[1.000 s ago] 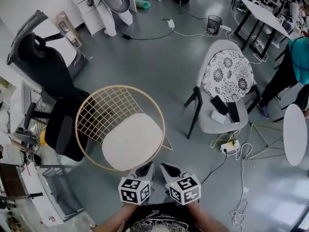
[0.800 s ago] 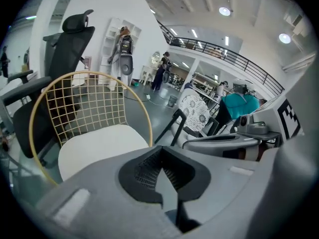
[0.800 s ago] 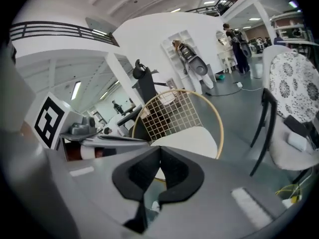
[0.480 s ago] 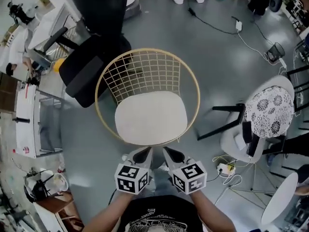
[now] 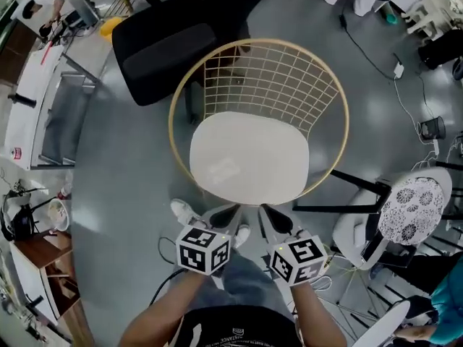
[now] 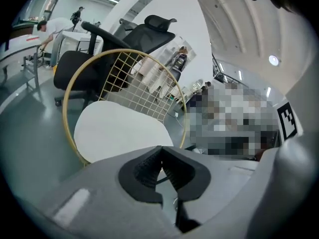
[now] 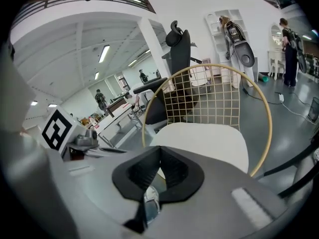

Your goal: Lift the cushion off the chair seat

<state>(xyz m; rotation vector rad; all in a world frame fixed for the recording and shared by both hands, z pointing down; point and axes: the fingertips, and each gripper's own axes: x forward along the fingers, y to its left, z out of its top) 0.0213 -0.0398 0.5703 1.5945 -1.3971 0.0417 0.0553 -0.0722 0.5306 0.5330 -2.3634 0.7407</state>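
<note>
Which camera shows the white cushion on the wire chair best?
The head view: it looks down on the whole cushion, lying on the wire chair. Both gripper views catch it low and slanted, its near edge hidden.

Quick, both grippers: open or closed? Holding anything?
Left gripper: closed, nothing between its jaws.
Right gripper: closed, nothing between its jaws.
The white padded seat cushion lies ungripped on the gold wire chair.

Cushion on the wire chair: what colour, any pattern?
Plain off-white, no pattern. The cushion shows best in the head view, against the gold wire chair.
</note>
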